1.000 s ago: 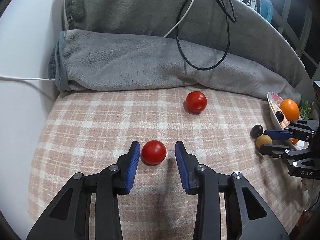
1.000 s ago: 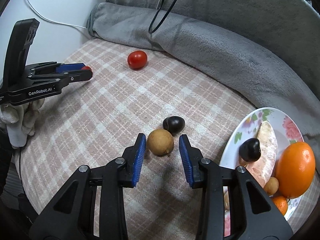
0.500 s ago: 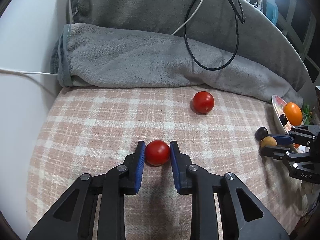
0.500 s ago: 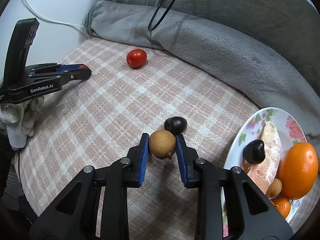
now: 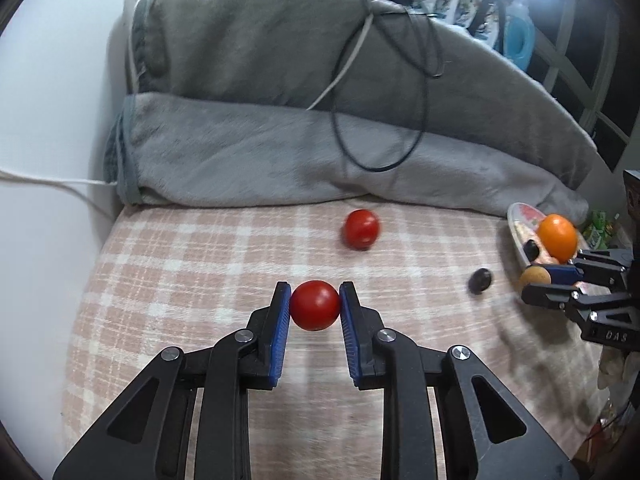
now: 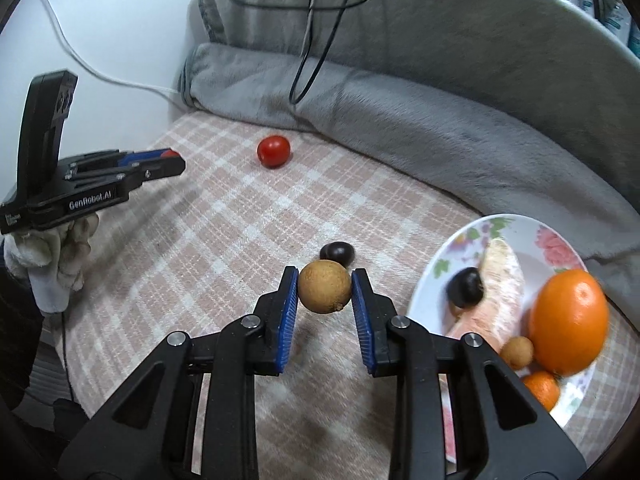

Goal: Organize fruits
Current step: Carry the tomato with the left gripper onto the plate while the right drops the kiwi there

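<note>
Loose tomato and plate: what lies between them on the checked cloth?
In the right wrist view, only a dark fruit lies on the cloth between the loose tomato and the plate; the rest is bare.

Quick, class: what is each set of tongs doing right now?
Left tongs: closed on a red tomato.
Right tongs: closed on a round tan fruit.

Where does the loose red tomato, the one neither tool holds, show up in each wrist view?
Left wrist view: loose tomato sits right of center, on the plaid cloth just below the grey blanket.
Right wrist view: same tomato lies upper left of center, near the blanket's edge.
Shared landmark: the floral plate, right in both.
</note>
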Available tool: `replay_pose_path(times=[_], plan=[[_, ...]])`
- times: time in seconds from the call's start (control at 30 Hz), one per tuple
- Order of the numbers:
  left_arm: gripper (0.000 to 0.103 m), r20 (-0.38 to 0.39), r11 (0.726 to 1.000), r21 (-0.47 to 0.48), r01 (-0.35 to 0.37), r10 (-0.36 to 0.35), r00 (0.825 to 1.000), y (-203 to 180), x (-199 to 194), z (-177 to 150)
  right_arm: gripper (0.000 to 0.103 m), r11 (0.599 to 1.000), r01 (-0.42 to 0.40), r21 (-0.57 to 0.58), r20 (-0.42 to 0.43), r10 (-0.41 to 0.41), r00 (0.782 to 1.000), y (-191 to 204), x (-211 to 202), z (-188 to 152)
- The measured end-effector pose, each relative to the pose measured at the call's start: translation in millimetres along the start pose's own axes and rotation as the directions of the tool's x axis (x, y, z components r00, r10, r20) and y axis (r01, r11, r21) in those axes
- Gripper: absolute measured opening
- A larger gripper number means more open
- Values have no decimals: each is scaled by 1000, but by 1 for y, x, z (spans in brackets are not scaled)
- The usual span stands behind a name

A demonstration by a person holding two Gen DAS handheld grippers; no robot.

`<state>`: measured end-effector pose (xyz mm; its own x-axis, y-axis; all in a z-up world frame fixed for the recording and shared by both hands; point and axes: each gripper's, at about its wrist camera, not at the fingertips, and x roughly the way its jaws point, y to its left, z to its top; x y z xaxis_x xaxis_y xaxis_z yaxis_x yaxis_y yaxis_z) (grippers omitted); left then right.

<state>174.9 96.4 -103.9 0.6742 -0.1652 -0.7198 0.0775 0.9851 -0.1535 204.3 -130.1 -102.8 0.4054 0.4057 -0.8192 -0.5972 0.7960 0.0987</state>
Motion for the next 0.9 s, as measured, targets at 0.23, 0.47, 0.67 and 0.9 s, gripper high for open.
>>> replay_pose_path(times=[0.23, 0.47, 0.67, 0.9], plan=[[23, 31, 998, 40, 54, -55, 998, -36, -12, 6, 28, 999, 21, 45, 58, -24, 998, -27, -34, -3], [23, 41, 989, 83, 121, -125, 991, -76, -14, 10, 28, 994, 47, 96, 105, -57, 993, -57, -61, -4], [23, 29, 974, 126, 188, -193, 981, -117, -10, 8, 28, 989, 55, 135, 129, -73, 989, -79, -75, -6], [23, 6, 952, 154, 263, -267, 964, -158, -3, 6, 28, 984, 44, 174, 136, -68, 988, -103, -80, -4]])
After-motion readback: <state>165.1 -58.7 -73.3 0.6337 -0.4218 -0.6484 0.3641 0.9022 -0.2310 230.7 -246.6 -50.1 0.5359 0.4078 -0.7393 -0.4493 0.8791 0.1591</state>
